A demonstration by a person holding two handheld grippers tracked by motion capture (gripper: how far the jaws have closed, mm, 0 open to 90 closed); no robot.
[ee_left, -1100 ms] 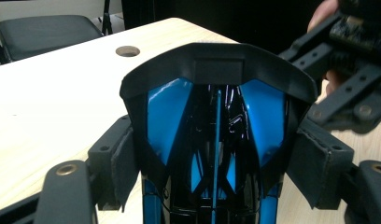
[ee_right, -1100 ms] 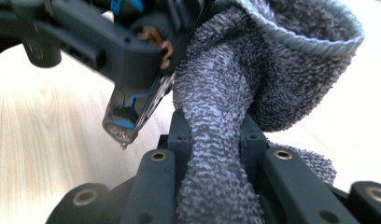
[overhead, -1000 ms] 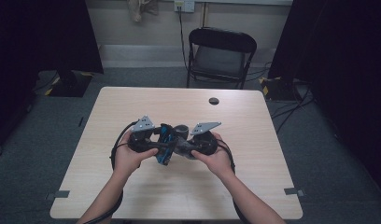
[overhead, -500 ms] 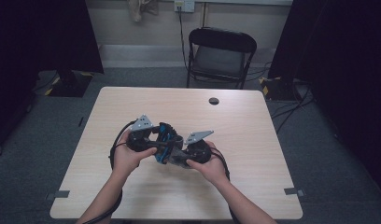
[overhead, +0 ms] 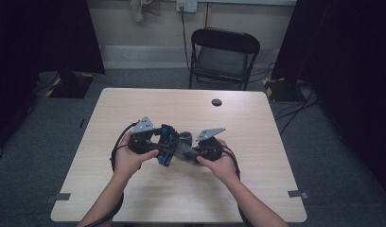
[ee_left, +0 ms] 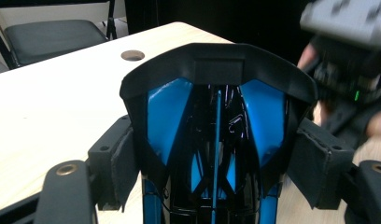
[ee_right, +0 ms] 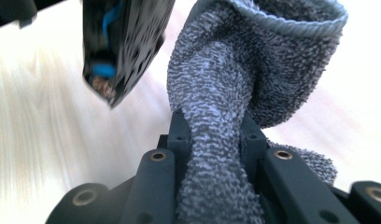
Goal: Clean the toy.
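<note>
From the high view I count one wooden table, one black folding chair beyond its far edge, and one round hole in the tabletop near that edge. My two hands meet over the middle of the table: my left hand carries my left gripper, my right hand carries my right gripper. Between them sit one black-and-blue shoe-like object and one grey sock, touching each other.

In the left gripper view, my two jaws stand fairly wide, their pads pressed against either side of the single black-and-blue object, gripping it. Its dark rim arches over two blue panels. My other hand and gripper show blurred at the upper right. The hole and chair lie beyond.

In the right gripper view, my jaws are clenched nearly together on the one grey sock, which rises from between them as a twisted strand and opens into a ribbed cuff at the top. The black-and-blue object hangs just beside it, at the upper left, above the table.
</note>
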